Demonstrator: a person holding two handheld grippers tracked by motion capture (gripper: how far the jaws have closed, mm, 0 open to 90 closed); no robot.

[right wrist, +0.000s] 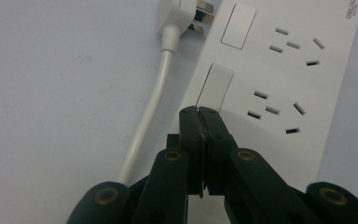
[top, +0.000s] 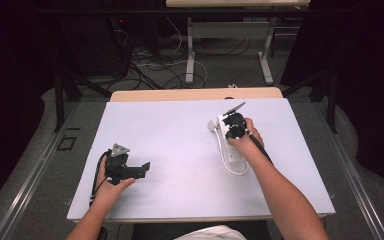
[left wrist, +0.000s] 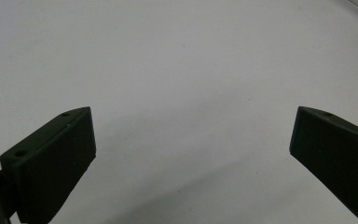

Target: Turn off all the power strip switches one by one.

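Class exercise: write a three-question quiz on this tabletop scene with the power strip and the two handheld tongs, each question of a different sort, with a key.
1. True or false: the left tongs are shut on the cable.
2. Which tongs sit over the power strip? A) left B) right
3. Fill in: the white plug lies on the table, ______ the strip, not inserted in a socket.

Key: 1 false, they are open over bare table. 2 B, with jaws closed near a rocker switch. 3 beside.
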